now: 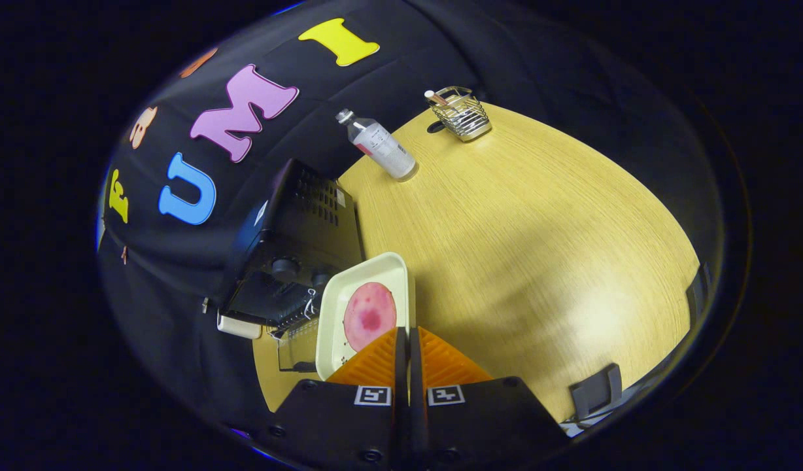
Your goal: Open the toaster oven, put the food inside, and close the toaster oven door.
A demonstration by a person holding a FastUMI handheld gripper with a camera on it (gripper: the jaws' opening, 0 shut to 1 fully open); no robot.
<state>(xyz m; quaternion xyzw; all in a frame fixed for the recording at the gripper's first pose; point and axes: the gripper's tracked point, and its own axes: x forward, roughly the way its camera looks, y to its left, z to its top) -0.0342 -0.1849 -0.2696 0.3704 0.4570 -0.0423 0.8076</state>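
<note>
Your gripper (407, 340) pinches the right rim of the cream tray (349, 288) carrying the pink food (369, 314), held just right of the black toaster oven (297, 255), whose door (297, 343) hangs open.

We find no legible text. The bottle (382, 145) near the table's (539, 229) far edge bears a label too small to read. The toaster oven (297, 255) carries a pale sticker, unreadable. The claw (409, 347) shows two square black-and-white coded markers, without readable characters.
</note>
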